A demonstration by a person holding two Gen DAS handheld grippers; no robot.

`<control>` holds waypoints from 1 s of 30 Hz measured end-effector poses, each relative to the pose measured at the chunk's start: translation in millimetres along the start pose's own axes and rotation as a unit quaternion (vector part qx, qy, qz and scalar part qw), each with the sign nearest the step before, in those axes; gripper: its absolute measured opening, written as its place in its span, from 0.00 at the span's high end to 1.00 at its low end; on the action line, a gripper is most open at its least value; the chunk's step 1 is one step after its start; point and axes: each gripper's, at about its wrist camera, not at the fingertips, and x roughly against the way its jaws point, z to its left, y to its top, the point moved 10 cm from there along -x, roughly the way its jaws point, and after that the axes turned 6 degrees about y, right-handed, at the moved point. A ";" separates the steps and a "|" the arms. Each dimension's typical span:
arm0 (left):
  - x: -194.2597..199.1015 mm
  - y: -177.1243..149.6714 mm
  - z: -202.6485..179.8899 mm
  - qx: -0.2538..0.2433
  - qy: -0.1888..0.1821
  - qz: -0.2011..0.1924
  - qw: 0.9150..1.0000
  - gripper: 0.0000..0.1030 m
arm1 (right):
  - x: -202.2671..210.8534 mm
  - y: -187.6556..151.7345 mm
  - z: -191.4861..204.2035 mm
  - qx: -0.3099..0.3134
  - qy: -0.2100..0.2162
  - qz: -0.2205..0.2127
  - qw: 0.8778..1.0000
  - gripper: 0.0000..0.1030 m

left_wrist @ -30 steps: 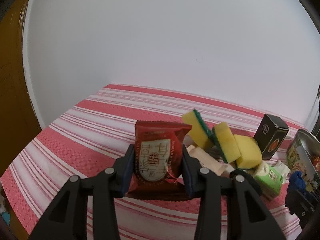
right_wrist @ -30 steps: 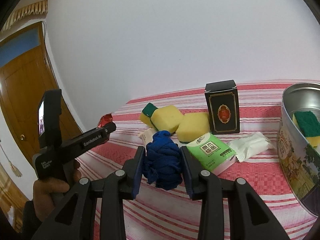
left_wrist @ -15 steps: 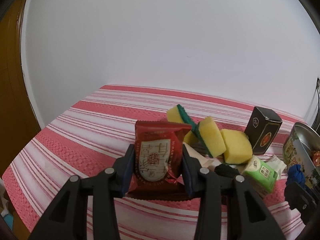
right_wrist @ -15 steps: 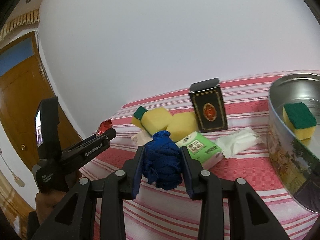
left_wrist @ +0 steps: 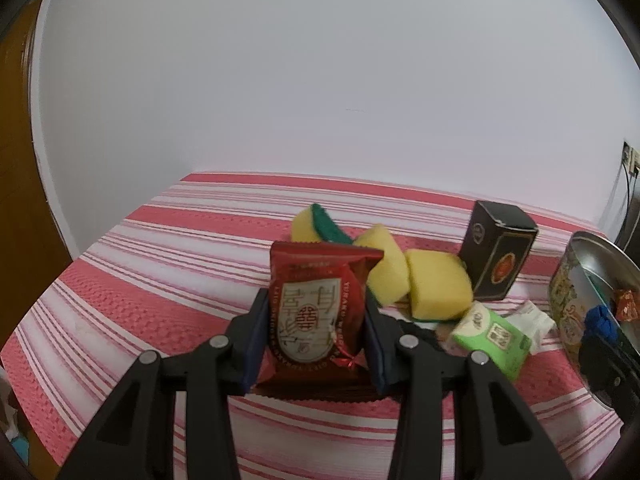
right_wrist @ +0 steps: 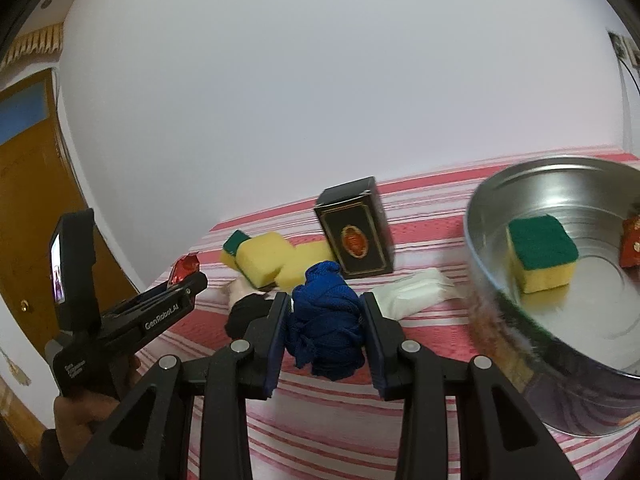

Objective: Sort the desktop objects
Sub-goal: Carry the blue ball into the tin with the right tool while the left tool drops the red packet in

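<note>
Left tongs point(left_wrist: 316, 322): clamping an upright red foil snack packet with white lettering point(left_wrist: 316, 304), pads pressing on its two side edges, held clear above the table.
Right tongs point(right_wrist: 324, 322): clamping a bunched dark-blue knitted cloth point(right_wrist: 325, 320), its loose folds bulging out below the pads.
Round silver metal tin point(right_wrist: 486, 320): sitting at about 3 o'clock from the right tongs, already holding a yellow sponge with a green scouring top point(right_wrist: 540, 256) and a small red wrapped sweet point(right_wrist: 631, 240).
Pink-and-white striped table point(left_wrist: 160, 272): carrying, at 12 to 2 o'clock from the left tongs, a pile of yellow sponges point(left_wrist: 436, 288), a black upright carton with a gold emblem point(left_wrist: 498, 256), a green tissue pack point(left_wrist: 492, 334) and a white tissue pack point(right_wrist: 416, 292).
Step in hand, as I judge it: carrying both items toward the tin.
Doing it well: keeping both grips firm, lifting the cloth's hanging folds over the near rim, releasing only when fully above the tin's floor, and taking turns so the two tongs are not colliding.
</note>
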 end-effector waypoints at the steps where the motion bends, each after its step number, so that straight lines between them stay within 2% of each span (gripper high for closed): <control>1: 1.0 -0.6 -2.6 -0.002 -0.003 0.000 1.000 0.59 | 1.7 0.4 -1.6 -0.001 -0.002 -0.001 1.000 0.63; 15: 14.1 -7.4 -60.5 -0.027 -0.052 0.003 0.998 0.59 | 47.9 23.1 -31.1 0.018 -0.060 -0.051 0.997 0.63; 30: 41.8 -7.2 -131.8 -0.036 -0.136 -0.008 0.990 0.59 | 106.8 52.3 -79.0 0.048 -0.164 -0.112 0.979 0.63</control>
